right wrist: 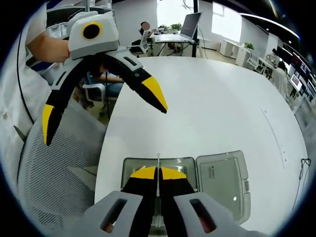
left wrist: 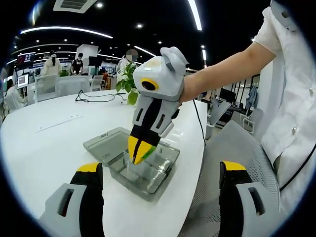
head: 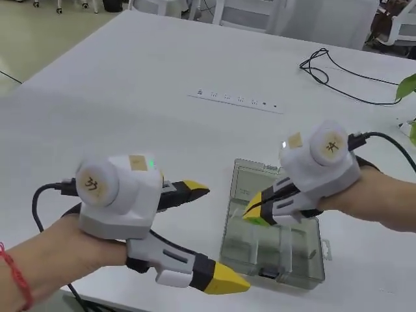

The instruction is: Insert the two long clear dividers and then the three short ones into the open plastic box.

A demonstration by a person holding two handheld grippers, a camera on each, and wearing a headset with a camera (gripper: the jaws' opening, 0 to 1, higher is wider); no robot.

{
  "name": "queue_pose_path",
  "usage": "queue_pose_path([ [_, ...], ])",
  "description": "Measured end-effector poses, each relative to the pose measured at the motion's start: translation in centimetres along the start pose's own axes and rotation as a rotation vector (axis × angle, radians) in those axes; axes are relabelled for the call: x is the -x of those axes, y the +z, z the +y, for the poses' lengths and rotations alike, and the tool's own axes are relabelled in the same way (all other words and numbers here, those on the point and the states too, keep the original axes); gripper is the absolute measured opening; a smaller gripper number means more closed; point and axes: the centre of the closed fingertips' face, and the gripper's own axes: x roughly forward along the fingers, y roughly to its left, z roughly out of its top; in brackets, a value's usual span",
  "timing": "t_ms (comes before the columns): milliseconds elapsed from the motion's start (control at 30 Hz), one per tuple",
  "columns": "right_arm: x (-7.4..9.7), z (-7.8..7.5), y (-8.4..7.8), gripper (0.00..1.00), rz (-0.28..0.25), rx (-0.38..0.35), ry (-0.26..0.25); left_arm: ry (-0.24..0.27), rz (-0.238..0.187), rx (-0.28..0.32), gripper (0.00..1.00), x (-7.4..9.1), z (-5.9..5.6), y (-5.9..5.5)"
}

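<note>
Holding my right gripper point(head: 252, 211) clenched on what looks like a thin clear divider point(right wrist: 158, 159), tips down over the open smoky-clear plastic box point(head: 286, 263) on the white table point(head: 130, 97) to seat it, my left gripper point(head: 216, 237) splayed empty alongside, ready to steady.
</note>
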Motion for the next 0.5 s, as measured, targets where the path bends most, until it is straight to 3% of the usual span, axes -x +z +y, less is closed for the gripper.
queue_pose_path([
  [500, -2.3, -0.1, -1.3, 0.02, 0.080, 0.003, 0.016, 0.001, 0.001, 0.009, 1.00, 0.2, 0.1, -0.2],
])
